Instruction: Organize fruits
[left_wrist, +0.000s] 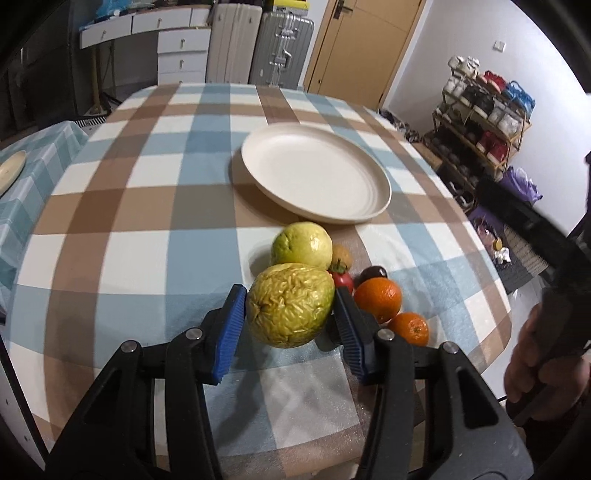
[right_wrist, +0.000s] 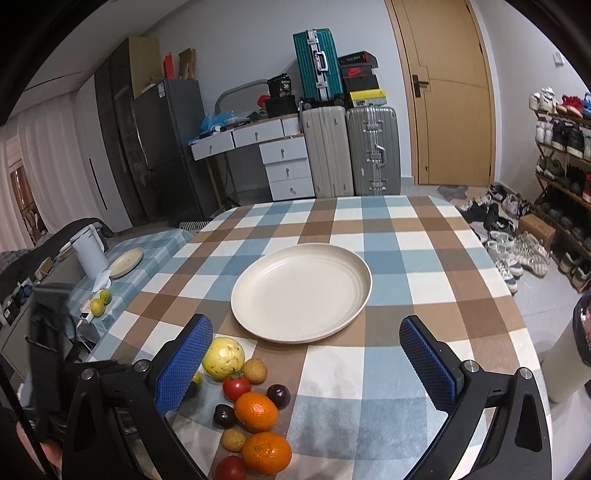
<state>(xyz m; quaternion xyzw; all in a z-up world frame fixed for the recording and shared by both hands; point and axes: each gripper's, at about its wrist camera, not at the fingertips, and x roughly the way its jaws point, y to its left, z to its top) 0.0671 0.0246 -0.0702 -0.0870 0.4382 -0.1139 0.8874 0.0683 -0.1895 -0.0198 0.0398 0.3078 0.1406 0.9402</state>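
Starting at the left, our left gripper (left_wrist: 290, 314) has its blue ribbed pads (left_wrist: 231, 325) closed to the width of a wrinkled yellow-green fruit (left_wrist: 290, 304), one pad against each flank — a hold across the widest part, which we judge is meant to keep so round and bumpy a thing from rolling out. Whether it is lifted clear of the checked tablecloth (left_wrist: 122, 206) we cannot tell. Just behind it lies a smoother green-yellow guava (left_wrist: 302, 244), and to the right of the pair the rest of the pile is bunched close together: a red tomato (left_wrist: 341, 280), a small brown fruit (left_wrist: 341, 254), a dark plum (left_wrist: 373, 273) and two oranges (left_wrist: 378, 298), the smaller one (left_wrist: 410, 328) nearest us. The heap sits at the near edge of the table, so everything is within short reach of the cream plate (left_wrist: 376, 206), which stands empty beyond it, near the middle of the cloth — we take it as the place where the fruit should end up. Further right, our right gripper (right_wrist: 306, 363) hangs over the table with its jaws spread wide and nothing between them, pointed at the plate, the pile off to its left; it looks to be waiting its turn.
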